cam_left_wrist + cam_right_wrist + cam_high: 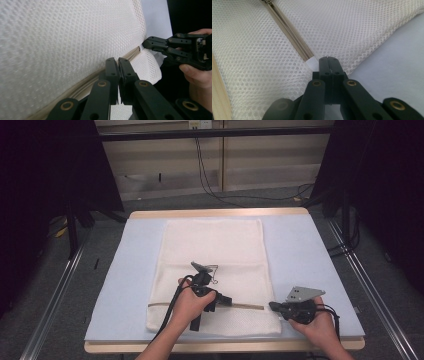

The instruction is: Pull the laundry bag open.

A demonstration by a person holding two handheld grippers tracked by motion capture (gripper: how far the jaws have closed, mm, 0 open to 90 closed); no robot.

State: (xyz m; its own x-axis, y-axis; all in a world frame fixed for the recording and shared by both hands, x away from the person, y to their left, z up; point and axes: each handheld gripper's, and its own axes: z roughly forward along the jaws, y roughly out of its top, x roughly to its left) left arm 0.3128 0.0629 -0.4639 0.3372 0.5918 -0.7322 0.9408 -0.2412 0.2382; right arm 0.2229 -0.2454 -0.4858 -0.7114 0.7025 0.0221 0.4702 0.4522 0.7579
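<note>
Near the tabletop's [320, 270] front edge, the right tool [272, 306] has its jaws pressed together on the white end tab of the mesh bag's [215, 250] zipper [247, 306]. The left tool [231, 302], also pressed together, pinches at the zipper line; the slider itself is hidden under its jaws. The bag lies flat, stretching toward the far edge.

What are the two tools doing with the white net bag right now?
Left tool shut at the zipper. Right tool shut, pinching the white mesh bag at the zipper's end. Bag flat on blue mat. Nothing in the way.
</note>
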